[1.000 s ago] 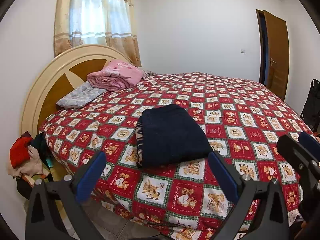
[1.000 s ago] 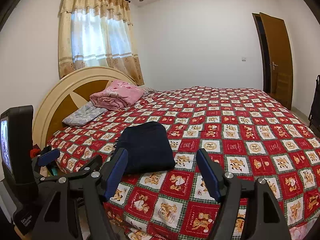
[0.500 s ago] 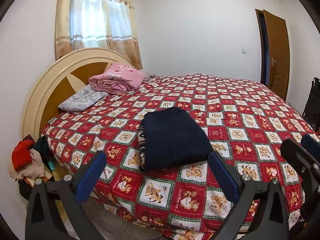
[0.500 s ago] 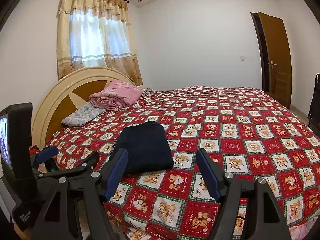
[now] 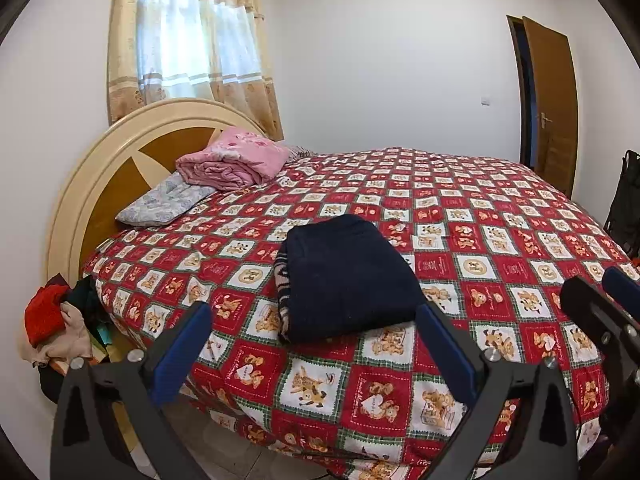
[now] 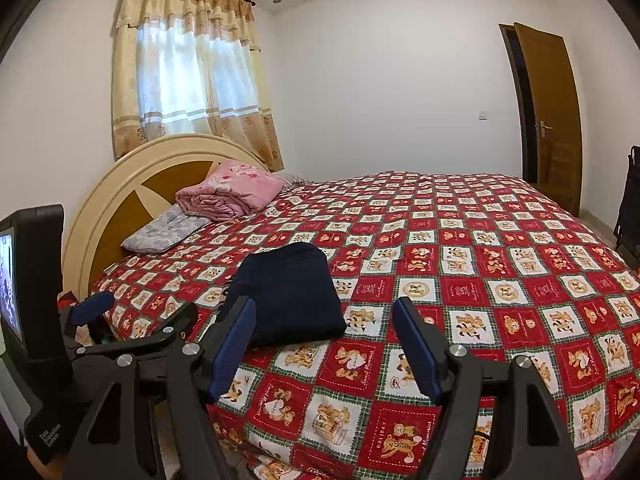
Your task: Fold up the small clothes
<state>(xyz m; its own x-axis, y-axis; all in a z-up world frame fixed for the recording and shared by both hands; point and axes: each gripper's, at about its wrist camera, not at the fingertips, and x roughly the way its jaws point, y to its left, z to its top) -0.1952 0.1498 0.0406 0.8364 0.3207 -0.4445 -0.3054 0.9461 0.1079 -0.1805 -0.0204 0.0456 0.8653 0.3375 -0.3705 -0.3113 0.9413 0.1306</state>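
A folded dark navy garment (image 5: 348,280) lies flat on the red bear-patterned quilt (image 5: 500,240), near the bed's front edge; a striped layer shows along its left side. My left gripper (image 5: 313,310) hovers open just in front of the bed edge, short of the garment, with nothing between its blue pads. My right gripper (image 6: 325,304) is open too and holds nothing, with the garment (image 6: 292,292) just beyond its left finger. In the right wrist view the left gripper (image 6: 144,308) appears at the lower left. In the left wrist view one finger of the right gripper (image 5: 600,300) shows at the right edge.
A folded pink blanket (image 5: 232,160) and a grey pillow (image 5: 164,200) lie by the rounded headboard (image 5: 100,168). A heap of clothes (image 5: 52,320) sits on the floor left of the bed. A brown door (image 5: 548,100) stands open at the far right, with a dark rack (image 5: 624,200) beside it.
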